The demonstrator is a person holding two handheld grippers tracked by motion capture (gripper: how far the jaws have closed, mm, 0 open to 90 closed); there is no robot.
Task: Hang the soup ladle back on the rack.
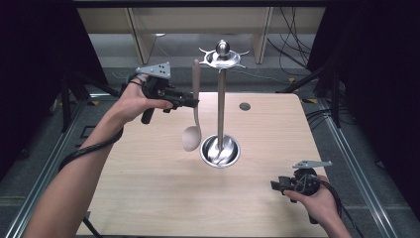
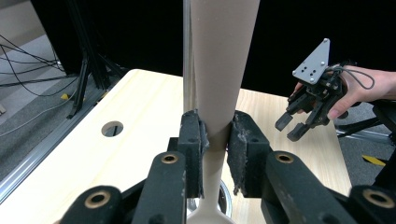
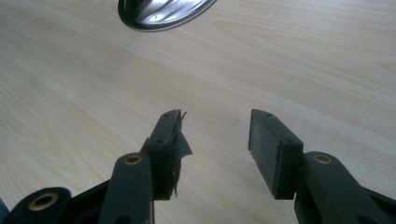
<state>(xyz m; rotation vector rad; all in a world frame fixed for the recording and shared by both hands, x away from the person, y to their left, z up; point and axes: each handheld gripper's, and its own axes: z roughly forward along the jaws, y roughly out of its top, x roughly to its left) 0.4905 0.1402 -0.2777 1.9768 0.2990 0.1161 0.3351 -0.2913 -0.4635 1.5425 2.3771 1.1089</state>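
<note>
Left gripper [image 2: 215, 140] jaws pinching spoon [image 1: 194, 111] handle; right gripper [image 3: 215, 140] jaws spread; no legible writing.

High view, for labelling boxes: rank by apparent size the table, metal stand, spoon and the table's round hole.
1. Table
2. Metal stand
3. Spoon, nearly as tall but slimmer
4. Round hole

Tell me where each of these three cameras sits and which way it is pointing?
High view: above the table, looking forward and down; both forearms show.
Left gripper view: rides the left hand-held gripper, looking along jaws clamped on the spoon; the other hand shows.
Right gripper view: rides the right hand-held gripper, facing tabletop; jaws open.
Shared: the stand's base.
</note>
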